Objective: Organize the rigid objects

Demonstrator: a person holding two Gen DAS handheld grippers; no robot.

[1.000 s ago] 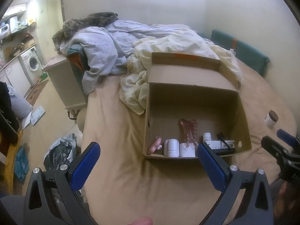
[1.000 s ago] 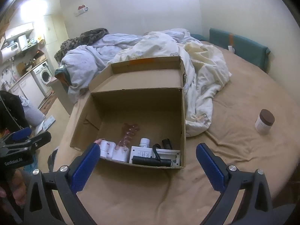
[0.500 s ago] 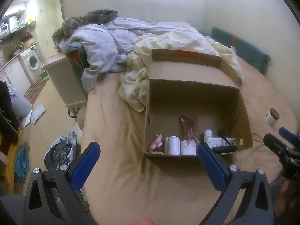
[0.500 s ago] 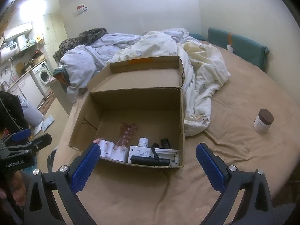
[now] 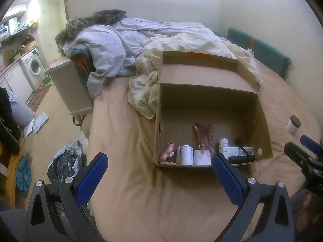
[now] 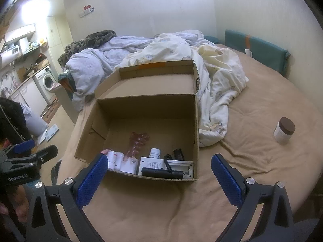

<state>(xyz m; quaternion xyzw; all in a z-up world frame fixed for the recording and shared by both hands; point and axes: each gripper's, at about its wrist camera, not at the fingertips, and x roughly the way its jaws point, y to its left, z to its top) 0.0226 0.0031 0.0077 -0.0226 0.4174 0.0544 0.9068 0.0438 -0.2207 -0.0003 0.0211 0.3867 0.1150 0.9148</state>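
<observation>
- Your left hand-held gripper (image 5: 159, 170) is spread wide with nothing between its ribbed blue pads; your right hand-held gripper (image 6: 158, 172) is just as wide and empty. Both hover over the tan bed sheet (image 6: 252, 161), near the box.
- The cardboard box (image 6: 196, 133) sits on the bed, its flaps open and its corrugated brown walls upright. Compared with a second ago it lies a touch farther from your left gripper; nothing inside has shifted.
- Along the box's near wall stand the rigid things in a row: a pink foot-shaped piece (image 5: 166, 154) at the left, two white cylinders (image 5: 185, 154), a translucent pink comb-like scraper (image 6: 137, 143) leaning up, a white capped bottle (image 6: 155, 152), a flat white carton (image 6: 151, 164) and a black torch (image 6: 162, 173) lying across it.
- Well to the right, alone on the sheet, stands a white jar with a brown lid (image 6: 284, 130), outside the box.
- Beyond the box, rumpled pale quilts (image 6: 212, 64) pile up at the far end of the bed.
</observation>
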